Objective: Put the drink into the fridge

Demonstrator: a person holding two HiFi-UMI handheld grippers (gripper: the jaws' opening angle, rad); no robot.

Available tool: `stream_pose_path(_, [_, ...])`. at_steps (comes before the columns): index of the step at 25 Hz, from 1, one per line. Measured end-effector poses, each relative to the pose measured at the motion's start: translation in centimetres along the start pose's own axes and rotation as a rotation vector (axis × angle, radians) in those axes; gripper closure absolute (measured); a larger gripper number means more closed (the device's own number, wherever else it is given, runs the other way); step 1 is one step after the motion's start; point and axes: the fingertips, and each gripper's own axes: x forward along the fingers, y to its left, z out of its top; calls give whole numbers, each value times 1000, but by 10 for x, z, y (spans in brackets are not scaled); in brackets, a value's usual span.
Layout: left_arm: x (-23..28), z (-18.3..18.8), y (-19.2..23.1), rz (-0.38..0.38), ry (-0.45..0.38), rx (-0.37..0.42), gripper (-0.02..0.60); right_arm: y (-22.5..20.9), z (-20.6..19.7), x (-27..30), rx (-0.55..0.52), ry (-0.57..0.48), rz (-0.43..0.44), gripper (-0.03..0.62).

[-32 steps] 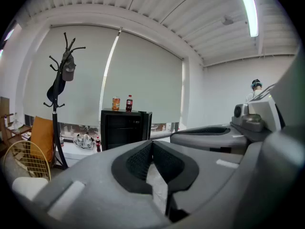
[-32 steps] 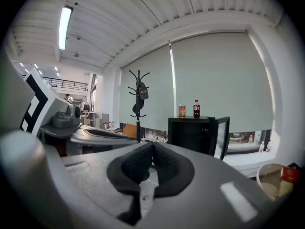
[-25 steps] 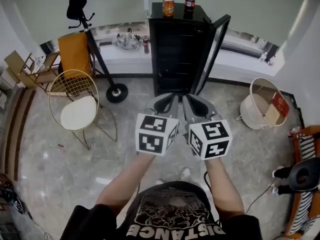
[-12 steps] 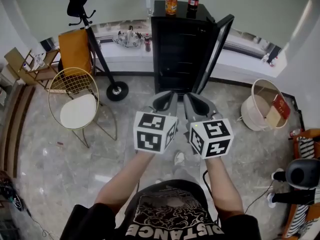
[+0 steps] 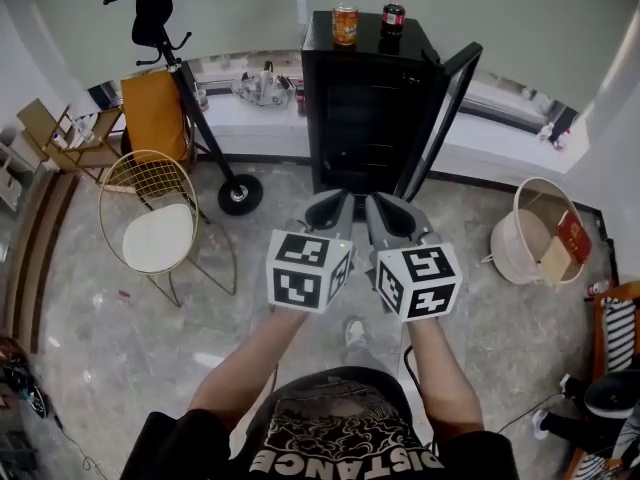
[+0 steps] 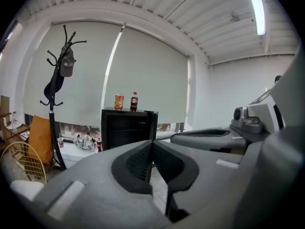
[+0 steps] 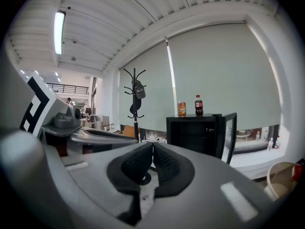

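Black fridge with can and bottle on top stands well ahead, door open, so left gripper and right gripper, side by side, are clenched empty, probably because nothing is within reach.

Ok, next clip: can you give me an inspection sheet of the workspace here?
Surface: grey stone floor.
Job's things: black fridge, door open; orange can and cola bottle standing on its top.
Clutter: wire chair, coat rack, white bucket, bottles on the window ledge.
Grippers: left gripper and right gripper both shut, empty, side by side, short of the fridge.
Cables: thin cord on the floor, lower right.
Surroundings: drawn blinds behind the fridge.
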Motion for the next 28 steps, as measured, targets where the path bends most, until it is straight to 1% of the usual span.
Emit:
stream_pose_path(8, [65,27,16,36,4,-1,577,-49,19,48,-28,1,38,592])
stream_pose_path(15, [117,36,26,71,18,-7,577,-92,26,85,-9,1,82,592])
stream_pose_path(21, [149,46,38,106,16,-6,577,-113,31,113,-13,1,139,591])
stream_pose_path(28, [175,51,44,113,26,-1,577,-130,45,128,-12,-41,192,592])
